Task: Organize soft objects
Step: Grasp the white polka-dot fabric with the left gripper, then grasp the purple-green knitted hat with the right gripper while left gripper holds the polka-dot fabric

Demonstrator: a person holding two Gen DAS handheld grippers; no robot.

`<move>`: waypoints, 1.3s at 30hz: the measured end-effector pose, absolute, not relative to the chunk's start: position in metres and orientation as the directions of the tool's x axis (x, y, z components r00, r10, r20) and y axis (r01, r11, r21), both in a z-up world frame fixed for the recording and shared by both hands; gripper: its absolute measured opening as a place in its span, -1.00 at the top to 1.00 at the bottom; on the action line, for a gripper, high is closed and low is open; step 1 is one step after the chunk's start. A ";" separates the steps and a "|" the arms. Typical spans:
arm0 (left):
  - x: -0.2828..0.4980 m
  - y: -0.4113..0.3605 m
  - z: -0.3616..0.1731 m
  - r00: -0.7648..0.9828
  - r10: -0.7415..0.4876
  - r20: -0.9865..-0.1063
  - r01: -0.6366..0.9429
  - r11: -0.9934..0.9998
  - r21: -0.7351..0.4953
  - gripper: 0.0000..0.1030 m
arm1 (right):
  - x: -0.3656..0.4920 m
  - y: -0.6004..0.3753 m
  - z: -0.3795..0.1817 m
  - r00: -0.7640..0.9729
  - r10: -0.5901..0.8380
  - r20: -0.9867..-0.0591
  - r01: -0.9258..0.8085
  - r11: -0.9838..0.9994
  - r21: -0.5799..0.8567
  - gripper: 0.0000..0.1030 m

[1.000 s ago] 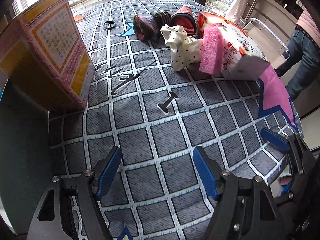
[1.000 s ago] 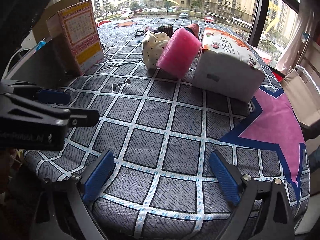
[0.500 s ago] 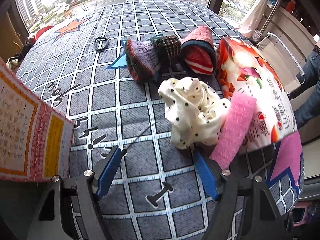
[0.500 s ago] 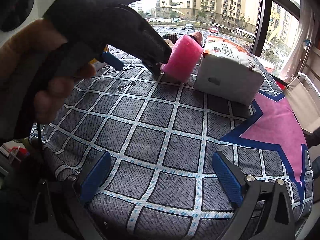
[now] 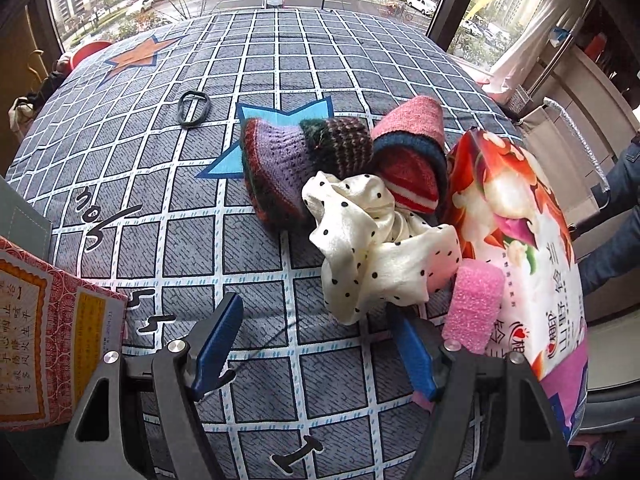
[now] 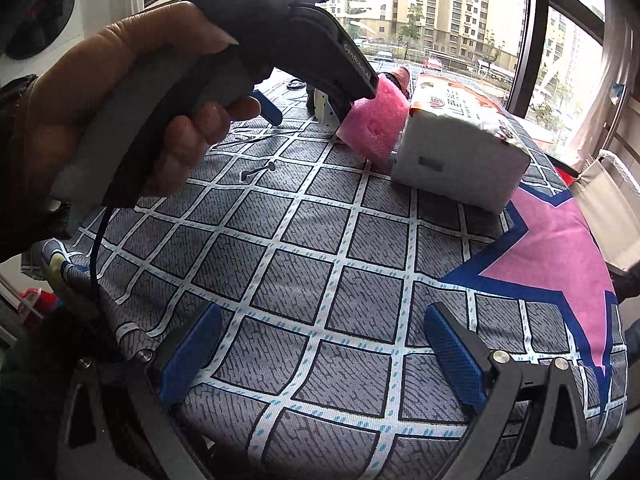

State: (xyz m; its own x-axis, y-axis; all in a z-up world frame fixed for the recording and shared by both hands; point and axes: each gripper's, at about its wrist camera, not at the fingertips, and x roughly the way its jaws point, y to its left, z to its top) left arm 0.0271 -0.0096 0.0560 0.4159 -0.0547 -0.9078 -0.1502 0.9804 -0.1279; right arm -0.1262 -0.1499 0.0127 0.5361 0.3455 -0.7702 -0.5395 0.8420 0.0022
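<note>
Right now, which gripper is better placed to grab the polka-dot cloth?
Left. The left gripper is open just short of the polka-dot cloth, pointing at it. The right gripper is open over bare checked bedspread, with the pink foam block between it and the cloth.

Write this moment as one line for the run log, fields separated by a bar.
left gripper: open, near polka-dot cloth | right gripper: open, empty, over bedspread | pink sponge: against printed pack

The left gripper (image 5: 316, 340) has moved across the cloth up to the dotted fabric (image 5: 372, 248), jaws apart.
</note>
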 end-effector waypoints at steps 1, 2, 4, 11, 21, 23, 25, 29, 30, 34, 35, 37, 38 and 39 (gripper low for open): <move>0.026 -0.008 0.058 0.423 -0.055 -0.904 -0.157 0.979 -0.133 -0.50 | -0.126 -0.150 0.013 0.536 0.345 -0.770 -0.539 0.842 0.002 -0.97; 0.024 -0.006 0.061 0.437 -0.062 -0.897 -0.166 0.975 -0.148 -0.50 | -0.126 -0.150 0.013 0.536 0.345 -0.770 -0.539 0.842 0.002 -0.97; 0.021 0.000 0.066 0.464 -0.093 -0.881 -0.187 0.962 -0.200 -0.53 | -0.126 -0.150 0.013 0.537 0.346 -0.770 -0.539 0.842 0.002 -0.97; 0.032 0.015 0.061 0.462 -0.218 -0.860 -0.261 0.893 -0.367 -0.53 | -0.126 -0.151 0.013 0.539 0.347 -0.767 -0.540 0.841 0.001 -0.97; 0.028 0.023 0.075 0.526 -0.348 -0.776 -0.256 0.805 -0.535 -0.53 | -0.131 -0.153 0.013 0.537 0.350 -0.768 -0.545 0.839 0.001 -0.97; 0.029 0.021 0.077 0.539 -0.338 -0.772 -0.251 0.810 -0.530 -0.55 | -0.131 -0.153 0.013 0.537 0.350 -0.767 -0.544 0.839 0.001 -0.97; 0.034 0.019 0.076 0.529 -0.275 -0.803 -0.278 0.838 -0.470 -0.55 | -0.130 -0.153 0.013 0.537 0.349 -0.768 -0.545 0.839 0.001 -0.97; 0.053 0.016 0.050 0.433 -0.299 -0.850 -0.308 0.837 -0.451 -0.55 | -0.130 -0.154 0.013 0.536 0.351 -0.768 -0.546 0.838 0.001 -0.98; 0.056 0.014 0.047 0.430 -0.296 -0.853 -0.302 0.843 -0.445 -0.56 | -0.131 -0.154 0.013 0.536 0.351 -0.768 -0.546 0.838 0.001 -0.97; 0.060 0.003 0.050 0.415 -0.196 -0.889 -0.277 0.903 -0.328 0.25 | -0.131 -0.154 0.014 0.535 0.350 -0.769 -0.546 0.837 0.001 -0.97; 0.062 -0.001 0.047 0.385 -0.199 -0.901 -0.242 0.920 -0.307 0.64 | -0.131 -0.154 0.014 0.535 0.349 -0.769 -0.546 0.838 0.000 -0.97; 0.057 -0.005 0.047 0.379 -0.178 -0.908 -0.213 0.938 -0.272 0.70 | -0.131 -0.154 0.014 0.536 0.348 -0.769 -0.544 0.839 0.000 -0.97; 0.054 -0.007 0.047 0.374 -0.162 -0.913 -0.205 0.946 -0.252 0.70 | -0.131 -0.154 0.014 0.537 0.347 -0.769 -0.544 0.839 -0.001 -0.97; 0.049 -0.008 0.048 0.375 -0.148 -0.915 -0.202 0.950 -0.236 0.71 | -0.131 -0.154 0.014 0.537 0.346 -0.770 -0.544 0.839 -0.002 -0.97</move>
State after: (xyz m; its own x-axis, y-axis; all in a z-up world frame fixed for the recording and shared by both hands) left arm 0.0492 -0.0079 0.0484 0.3750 -0.1479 -0.9152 -0.2021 0.9504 -0.2364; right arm -0.1307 -0.1541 0.0138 0.5366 0.3460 -0.7697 -0.5436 0.8394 -0.0016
